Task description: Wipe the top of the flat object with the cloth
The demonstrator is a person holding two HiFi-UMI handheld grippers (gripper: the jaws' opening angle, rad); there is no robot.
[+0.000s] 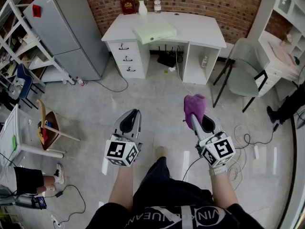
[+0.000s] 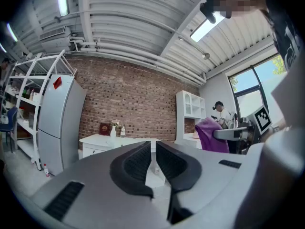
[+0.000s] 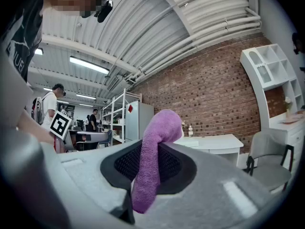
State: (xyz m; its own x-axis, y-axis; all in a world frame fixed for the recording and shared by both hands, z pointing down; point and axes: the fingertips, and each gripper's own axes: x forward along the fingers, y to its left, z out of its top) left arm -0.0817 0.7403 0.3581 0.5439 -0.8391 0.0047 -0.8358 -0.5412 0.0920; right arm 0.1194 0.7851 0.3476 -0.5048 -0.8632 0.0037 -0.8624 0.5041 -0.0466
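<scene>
The flat object [image 1: 155, 32], a pale green slab, lay on top of the white desk [image 1: 205, 32] by the brick wall, left of the desk's middle. A vase [image 1: 142, 7] and a small bottle [image 1: 157, 5] stood behind it. Nothing touched it, and both grippers were well apart from it, out over the open grey floor [image 1: 157, 99] with the person standing back from the desk.

The purple cloth [image 1: 194, 107] was clamped between the jaws of the right gripper [image 1: 197, 120]. The right gripper view showed it pinched between the dark pads, a bunched end rising past the fingertips and curling over. The left gripper [image 1: 133, 116] held nothing; its jaws stood together with only a thin slit between the pads, and the desk showed beyond them.

By my reading the cloth was already picked up, the approach was the step in hand, and no wiping had begun. The next move called for closing the gap to the desk, bringing the right gripper above the slab and lowering it so the free bunch of cloth met the top rather than the hard fingertips, then sweeping across. The slab looked light enough to slide, so the left gripper might have needed to steady an edge
</scene>
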